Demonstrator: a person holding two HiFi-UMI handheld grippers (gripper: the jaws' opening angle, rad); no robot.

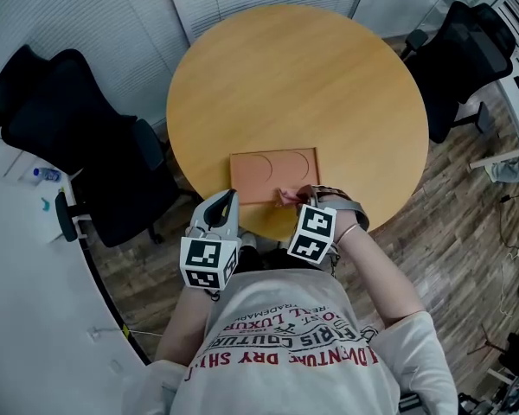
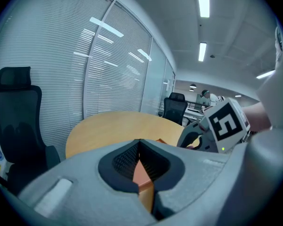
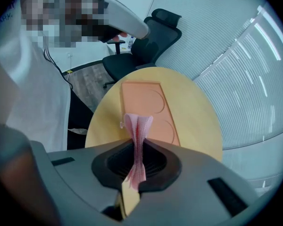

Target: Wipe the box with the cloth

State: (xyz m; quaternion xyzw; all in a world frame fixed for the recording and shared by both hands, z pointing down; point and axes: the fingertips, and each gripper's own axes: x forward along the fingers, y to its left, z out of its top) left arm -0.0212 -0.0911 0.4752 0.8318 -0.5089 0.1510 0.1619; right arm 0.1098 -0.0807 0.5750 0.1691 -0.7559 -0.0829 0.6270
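Note:
A flat orange box (image 1: pixel 273 173) with two round outlines on its top lies near the front edge of the round wooden table (image 1: pixel 285 76). My right gripper (image 1: pixel 304 195) is at the box's near right corner, shut on a small pink cloth (image 1: pixel 285 197). In the right gripper view the cloth (image 3: pixel 137 135) stands up bunched between the jaws, with the box (image 3: pixel 144 105) just beyond it. My left gripper (image 1: pixel 225 201) hovers at the box's near left corner, shut with nothing in it; in its own view the box (image 2: pixel 142 173) shows below the closed pads (image 2: pixel 127 161).
Black office chairs stand to the left (image 1: pixel 78 145) and at the far right (image 1: pixel 463 50) of the table. A white desk with a small bottle (image 1: pixel 45 175) runs along the left. Window blinds (image 2: pixel 108 69) lie behind the table.

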